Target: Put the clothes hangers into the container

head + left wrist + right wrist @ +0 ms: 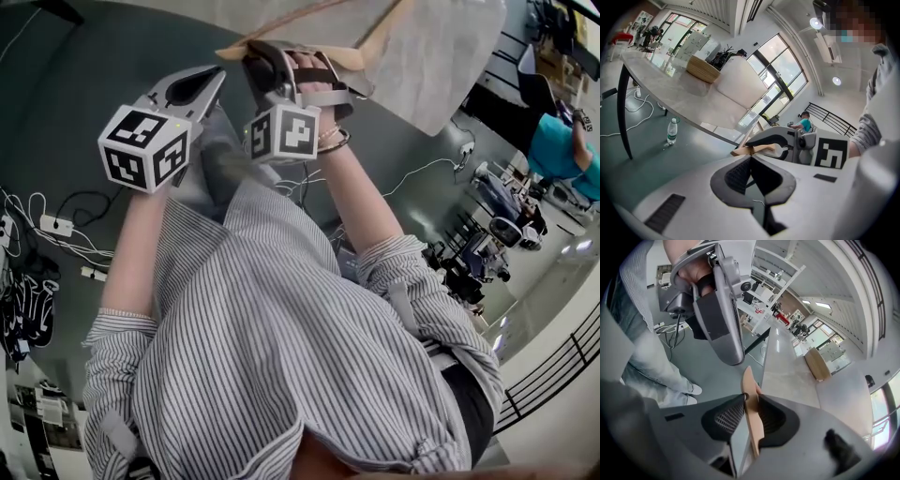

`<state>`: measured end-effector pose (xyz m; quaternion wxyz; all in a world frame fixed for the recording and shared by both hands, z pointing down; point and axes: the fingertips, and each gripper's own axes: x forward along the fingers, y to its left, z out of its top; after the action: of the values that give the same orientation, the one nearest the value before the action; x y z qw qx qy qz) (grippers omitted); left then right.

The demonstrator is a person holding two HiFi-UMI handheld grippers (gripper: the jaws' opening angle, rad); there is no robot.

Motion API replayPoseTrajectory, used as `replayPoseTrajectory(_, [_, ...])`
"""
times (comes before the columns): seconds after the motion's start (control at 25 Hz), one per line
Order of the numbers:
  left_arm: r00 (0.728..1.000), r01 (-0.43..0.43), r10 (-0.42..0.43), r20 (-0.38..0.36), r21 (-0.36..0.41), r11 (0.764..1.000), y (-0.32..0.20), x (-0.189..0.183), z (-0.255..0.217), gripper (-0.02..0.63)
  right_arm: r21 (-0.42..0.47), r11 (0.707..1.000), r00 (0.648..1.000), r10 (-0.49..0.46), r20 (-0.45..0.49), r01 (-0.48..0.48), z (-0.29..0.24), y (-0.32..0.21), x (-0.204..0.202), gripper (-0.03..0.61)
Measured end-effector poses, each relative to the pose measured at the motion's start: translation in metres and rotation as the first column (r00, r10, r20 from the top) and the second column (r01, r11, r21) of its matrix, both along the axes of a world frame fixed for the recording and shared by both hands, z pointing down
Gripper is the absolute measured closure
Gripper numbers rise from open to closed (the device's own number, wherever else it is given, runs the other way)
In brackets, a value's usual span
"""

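Note:
My right gripper is shut on a light wooden hanger, whose flat body stands on edge between the pads. In the head view that hanger lies crosswise at the right gripper, held up near the table edge. My left gripper is shut with nothing in it and sits just left of the right one, about level with it. A woven basket stands far off on the long table. It also shows in the right gripper view.
The pale table is ahead of me, on dark legs. A plastic bottle stands on the green floor beneath it. Cables and a power strip lie on the floor to my left. Another person sits far behind.

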<state>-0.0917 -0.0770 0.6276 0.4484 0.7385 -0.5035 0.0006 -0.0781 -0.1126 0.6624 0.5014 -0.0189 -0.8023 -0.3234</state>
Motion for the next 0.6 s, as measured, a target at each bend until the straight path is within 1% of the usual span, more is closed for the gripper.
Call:
replayPoseTrajectory(0.28, [0.999, 0.003, -0.004, 0.039, 0.024, 1.0, -0.001, -0.01, -0.017, 0.603, 0.008, 1.0, 0.996, 0.025, 0.089, -0.026, -0.034, -0.002, -0.006, 0.485])
replayPoseTrajectory(0.44, [0.998, 0.001, -0.004, 0.059, 0.06, 0.998, -0.005, -0.016, -0.03, 0.603, 0.02, 0.999, 0.993, 0.044, 0.113, -0.047, -0.048, -0.004, -0.007, 0.488])
replayPoseTrajectory(0.6, [0.996, -0.027, 0.017, 0.089, 0.109, 0.994, -0.01, -0.021, -0.046, 0.603, 0.026, 0.996, 0.989, 0.076, 0.13, -0.08, -0.065, -0.007, -0.01, 0.488])
